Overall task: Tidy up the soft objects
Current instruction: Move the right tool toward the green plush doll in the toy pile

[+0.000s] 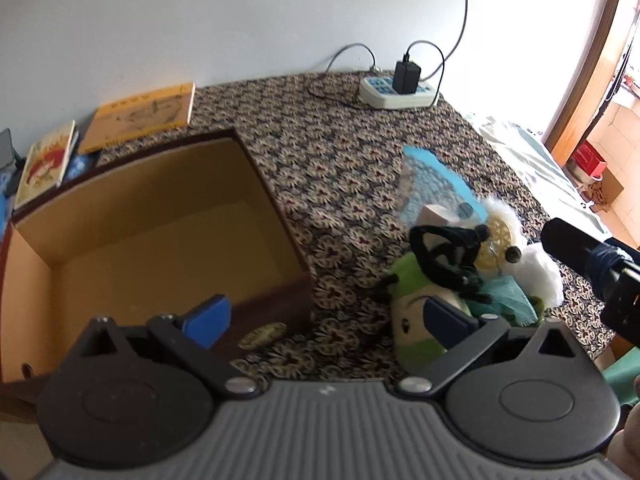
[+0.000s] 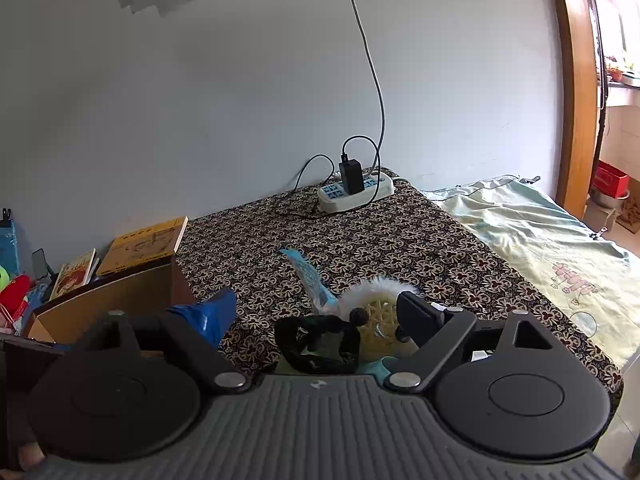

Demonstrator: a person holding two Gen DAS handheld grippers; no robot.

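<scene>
**Both jaws released, soft pile between them, box empty**

Left gripper (image 1: 326, 318): jaws spread wide, nothing held. Left blue pad is seen over the box's near-right corner, right pad over the green plush (image 1: 412, 320). The pile of soft objects is located ahead and to the right of this gripper, on the patterned counter (image 1: 340, 152).

Right gripper (image 2: 316, 316): jaws also spread wide, nothing gripped. The pile sits directly between and just ahead of the fingers; the black strap item (image 2: 320, 344) is closest, with the cream mesh ball (image 2: 378, 316) and white fluffy item (image 2: 384, 284) just beside the right finger.

Pile contents as seen from the left wrist: green plush at the front, black strap item (image 1: 444, 252) on top, cream mesh ball (image 1: 498, 236), white fluffy item (image 1: 536, 264), teal cloth (image 1: 508, 296), blue-and-clear packet (image 1: 436, 184) standing at the back. All touching or overlapping.

View differences: box interior is shown only by the left wrist; green plush is hidden from the right wrist by the gripper body. A bed with pale green sheet (image 2: 540, 232) is seen clearly only from the right wrist.

Box (image 1: 152, 216): open-topped, brown outside, tan inside, nothing in it. It stands left of the pile, apart from it. Books (image 1: 140, 120) lie behind it; a power strip (image 1: 396, 92) is at the counter's far edge.
</scene>
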